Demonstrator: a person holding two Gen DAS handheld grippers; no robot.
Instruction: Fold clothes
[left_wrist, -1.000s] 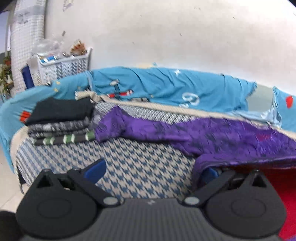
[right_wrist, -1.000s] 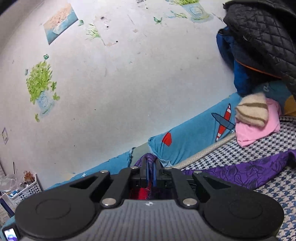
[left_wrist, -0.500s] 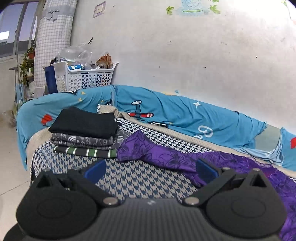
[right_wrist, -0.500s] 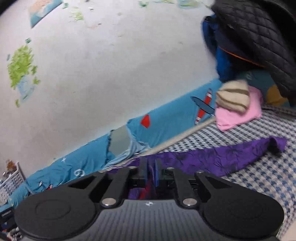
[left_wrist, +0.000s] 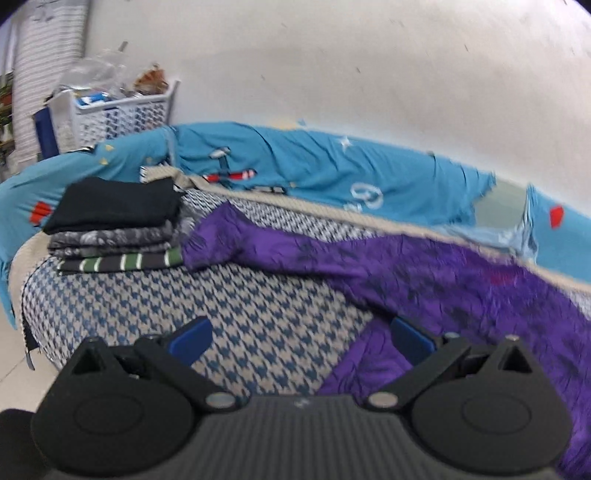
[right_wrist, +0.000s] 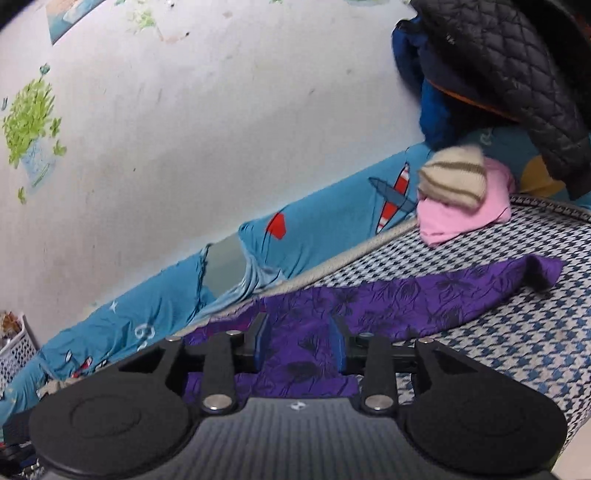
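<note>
The right gripper (right_wrist: 300, 345), pinched tight on a bunch of purple cloth half a second ago, now has its jaws parted to a moderate gap with the purple floral garment (right_wrist: 402, 302) lying loose between and under them. That reads as a release: the lifted portion has been laid down, so one fold or spreading step looks finished and the next grasp is due. The left gripper (left_wrist: 299, 341) has stayed spread wide throughout, holding nothing; its left pad (left_wrist: 190, 338) hangs over the bare houndstooth bedspread (left_wrist: 155, 295), while its right pad (left_wrist: 412, 339) sits just at the garment's near edge, though contact cannot be told through the blur.

Beyond the tools, the garment stretches across the bed, one sleeve (left_wrist: 221, 236) reaching to touch the stack of folded clothes (left_wrist: 114, 229), the other sleeve (right_wrist: 532, 269) pointing toward a pink garment (right_wrist: 465, 214) topped by a striped knit piece (right_wrist: 452, 177). Farthest back run the blue printed bedding (left_wrist: 332, 173), a white laundry basket (left_wrist: 118, 114) and a hanging black quilted jacket (right_wrist: 509, 70).
</note>
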